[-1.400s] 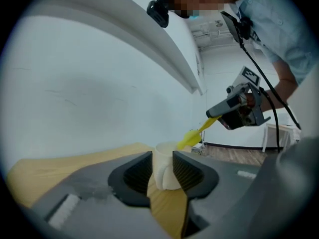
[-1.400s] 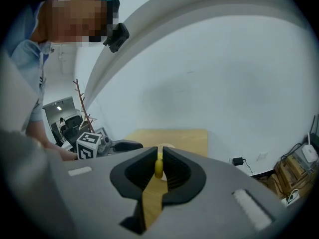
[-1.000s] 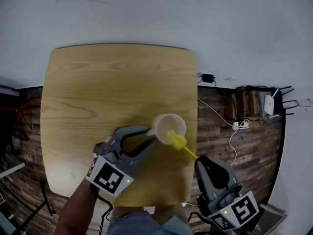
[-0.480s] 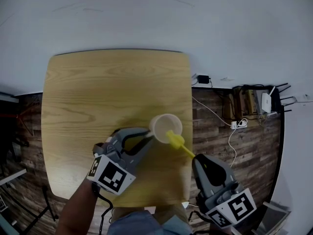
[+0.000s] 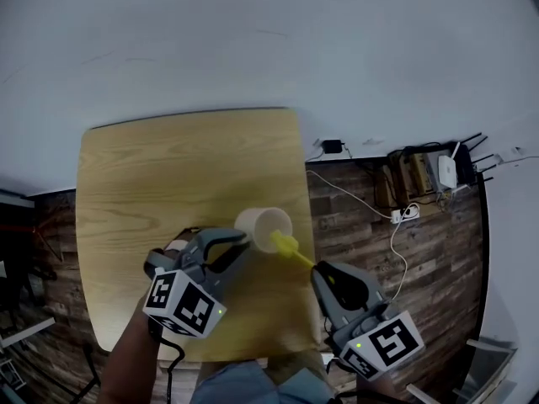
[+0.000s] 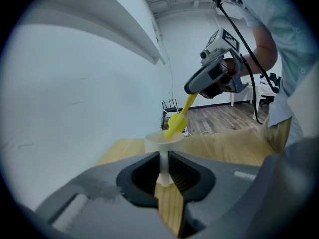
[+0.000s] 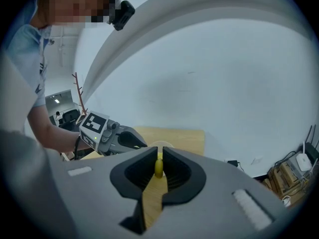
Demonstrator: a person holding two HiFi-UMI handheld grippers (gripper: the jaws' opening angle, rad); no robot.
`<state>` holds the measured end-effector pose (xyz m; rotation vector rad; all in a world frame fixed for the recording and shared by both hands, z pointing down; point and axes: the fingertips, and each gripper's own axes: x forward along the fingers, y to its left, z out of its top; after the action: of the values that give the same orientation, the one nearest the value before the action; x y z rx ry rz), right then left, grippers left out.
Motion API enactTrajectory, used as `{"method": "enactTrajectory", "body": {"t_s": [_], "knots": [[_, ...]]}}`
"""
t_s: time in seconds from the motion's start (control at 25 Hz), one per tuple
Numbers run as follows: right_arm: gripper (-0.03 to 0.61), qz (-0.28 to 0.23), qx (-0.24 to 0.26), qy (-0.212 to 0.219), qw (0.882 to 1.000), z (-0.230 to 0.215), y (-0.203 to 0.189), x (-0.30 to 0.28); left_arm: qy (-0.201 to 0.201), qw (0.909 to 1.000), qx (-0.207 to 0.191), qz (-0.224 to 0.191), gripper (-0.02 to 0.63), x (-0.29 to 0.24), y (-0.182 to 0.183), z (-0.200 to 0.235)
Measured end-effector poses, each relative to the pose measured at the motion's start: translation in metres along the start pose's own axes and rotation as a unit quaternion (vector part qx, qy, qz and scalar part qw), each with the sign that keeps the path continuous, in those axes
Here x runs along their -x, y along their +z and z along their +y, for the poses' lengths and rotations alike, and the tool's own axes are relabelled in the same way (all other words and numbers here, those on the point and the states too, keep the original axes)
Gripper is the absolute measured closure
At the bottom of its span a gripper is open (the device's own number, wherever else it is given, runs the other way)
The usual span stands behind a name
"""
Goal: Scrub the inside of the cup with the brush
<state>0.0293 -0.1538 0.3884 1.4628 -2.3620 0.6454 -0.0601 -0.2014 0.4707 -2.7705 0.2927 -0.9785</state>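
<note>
A pale cup [image 5: 263, 223] stands near the right edge of the wooden table [image 5: 152, 183]. My left gripper [image 5: 244, 239] has just been closing its jaws, and its pads now press on the cup's thin handle [image 6: 163, 171]; the cup's rim [image 6: 164, 142] shows just beyond. My right gripper [image 5: 318, 270] is shut on the end of a yellow brush's handle [image 7: 158, 168]. The brush head [image 5: 284, 243] rests at the cup's rim on its right side, tilted down into the opening [image 6: 175, 125]. In the right gripper view the cup is mostly hidden behind the jaws.
The table's right edge [image 5: 305, 200] lies close to the cup, with dark plank floor beyond. Cables and a power strip [image 5: 396, 215] run along the floor, and a white router [image 5: 446, 173] stands by the white wall. A person's forearm [image 5: 135, 360] carries the left gripper.
The left gripper's jaws, wide apart beside the cup's handle a second ago, have closed onto it. The head camera has shifted; the brush head stays at the cup's rim.
</note>
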Motion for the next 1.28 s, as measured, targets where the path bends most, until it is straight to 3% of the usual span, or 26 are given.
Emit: {"method": "enactTrajectory", "body": {"t_s": [0.16,0.32,0.6,0.88,1.08,1.28], "knots": [[0.538,0.009,0.014,0.022,1.0,-0.008,0.001,-0.005,-0.01,0.9997,-0.017,0.016,0.535,-0.001,0.005,-0.001],[0.54,0.031,0.048,0.071,0.996,-0.009,-0.001,-0.018,-0.012,0.9993,-0.013,0.031,0.535,-0.004,0.015,-0.003],[0.54,0.053,0.138,0.149,0.978,-0.013,0.004,-0.047,-0.024,0.9976,-0.025,0.06,0.535,-0.011,0.025,-0.008],[0.54,0.045,0.198,0.17,0.964,-0.027,-0.005,-0.061,-0.022,0.9967,-0.033,0.071,0.535,-0.014,0.033,-0.005],[0.541,0.102,0.193,0.174,0.96,-0.031,-0.026,-0.068,-0.021,0.996,-0.037,0.078,0.535,-0.016,0.035,-0.005],[0.541,0.139,0.127,0.185,0.965,-0.034,-0.035,-0.071,-0.018,0.9964,-0.029,0.078,0.535,-0.015,0.034,-0.005]]}}
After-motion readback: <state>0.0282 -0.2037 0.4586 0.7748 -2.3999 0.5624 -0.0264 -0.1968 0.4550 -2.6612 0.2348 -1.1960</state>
